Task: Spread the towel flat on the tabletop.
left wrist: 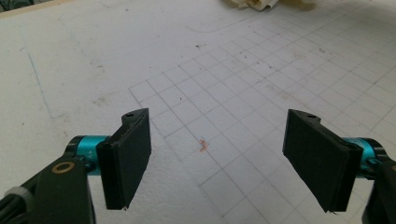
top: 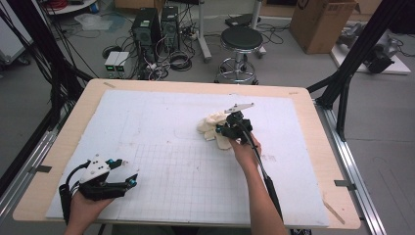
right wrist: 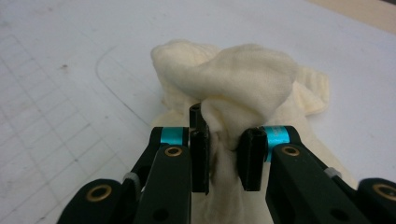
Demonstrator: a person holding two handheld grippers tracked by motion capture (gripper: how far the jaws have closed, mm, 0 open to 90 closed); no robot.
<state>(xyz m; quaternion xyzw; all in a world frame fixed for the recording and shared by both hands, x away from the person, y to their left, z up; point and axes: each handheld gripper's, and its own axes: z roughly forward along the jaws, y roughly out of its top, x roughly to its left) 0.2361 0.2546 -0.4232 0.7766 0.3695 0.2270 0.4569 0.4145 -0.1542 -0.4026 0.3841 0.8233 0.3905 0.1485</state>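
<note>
Cloth (top: 215, 128), cream and crumpled, is lying right of centre on the white gridded mat (top: 161, 122), and the right gripper (right wrist: 224, 158) is pinching a bunched fold of it between its jaws. Left gripper (left wrist: 219, 163) is resting near the mat's front left corner, jaws spread wide around nothing.

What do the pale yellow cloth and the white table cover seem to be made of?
The cloth looks like soft woven cotton, matte: fine weave and limp folds show where the right claw pinches it. The table cover looks like a stiff white foam or paper board, matte, with a drawn grid and scuffs; which one is unclear.
</note>
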